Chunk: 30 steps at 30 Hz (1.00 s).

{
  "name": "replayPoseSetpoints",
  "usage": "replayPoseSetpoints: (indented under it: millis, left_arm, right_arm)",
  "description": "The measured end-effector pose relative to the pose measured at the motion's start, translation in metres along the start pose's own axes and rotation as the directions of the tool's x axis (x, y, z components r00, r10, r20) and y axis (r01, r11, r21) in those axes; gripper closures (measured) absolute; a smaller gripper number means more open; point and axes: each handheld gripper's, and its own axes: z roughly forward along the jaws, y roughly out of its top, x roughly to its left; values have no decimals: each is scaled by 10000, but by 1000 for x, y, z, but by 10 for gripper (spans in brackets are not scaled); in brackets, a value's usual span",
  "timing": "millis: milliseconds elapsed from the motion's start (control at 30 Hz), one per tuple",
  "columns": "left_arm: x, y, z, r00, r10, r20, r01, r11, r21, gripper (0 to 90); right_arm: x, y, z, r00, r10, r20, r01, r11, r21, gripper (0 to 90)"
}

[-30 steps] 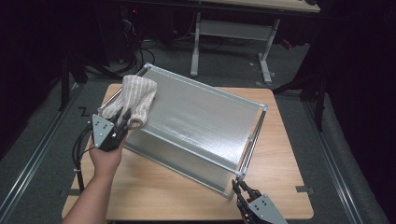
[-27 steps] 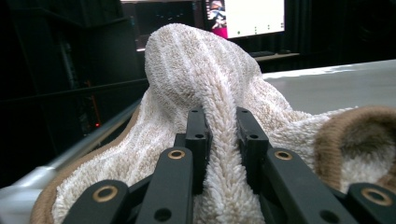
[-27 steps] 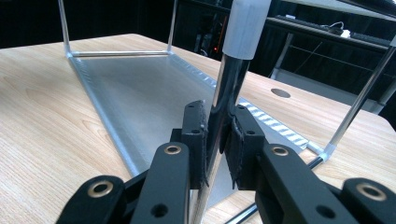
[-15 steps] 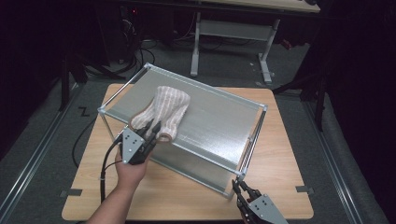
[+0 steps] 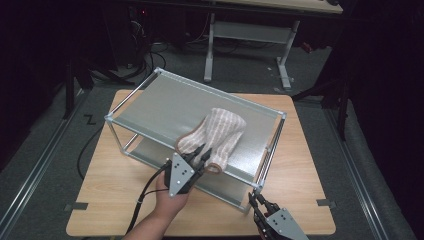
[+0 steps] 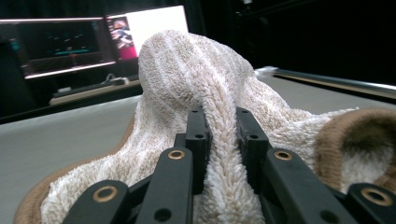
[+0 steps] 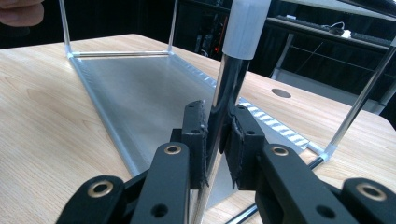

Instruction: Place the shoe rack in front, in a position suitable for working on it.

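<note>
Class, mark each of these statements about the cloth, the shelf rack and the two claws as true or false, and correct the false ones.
1. The left claw grips a fold of the striped beige cloth. True.
2. The cloth lies on the wooden table. False: it rests on the top shelf of the metal rack.
3. The right claw is clamped on an upright corner post of the rack. True.
4. The right claw holds a second cloth. False: between its jaws is only the shiny post.
5. The rack stands on the floor. False: it stands on the table.
</note>
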Motion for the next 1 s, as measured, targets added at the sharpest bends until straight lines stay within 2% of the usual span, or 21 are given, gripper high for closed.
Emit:
replayPoseSetpoints:
  millis: [67,200,367,567,633,833,933,1000]
  left_arm:
    - [-12,2,3,9996,117,248,-117,9999,-17,782]
    - [-28,6,7,9981,92,602,-87,9999,-85,782]
    - [-50,11,10,9941,206,1067,-186,9996,-197,782]
    - [-69,14,15,9904,254,1361,-215,9993,-304,781]
    - [-74,16,16,9886,388,1455,-346,9989,-312,781]
    - [-73,17,15,9890,282,1453,-247,9994,-263,761]
    - [-71,19,13,9891,-12,1471,48,9997,-240,709]
    - [-70,21,9,9878,-87,1555,146,9992,-371,635]
  right_arm:
    - [0,0,0,10000,-5,-5,5,10000,-1,786]
    - [0,0,0,10000,-3,-9,3,10000,2,786]
    - [0,0,0,10000,1,-19,-1,10000,-1,786]
    - [0,0,0,10000,26,-22,-26,10000,2,786]
    - [0,0,0,10000,20,-24,-20,10000,6,786]
    - [0,0,0,10000,11,-41,-11,10000,5,786]
    - [0,0,0,10000,-20,-40,20,10000,-3,786]
    - [0,0,0,10000,-31,-40,31,10000,0,786]
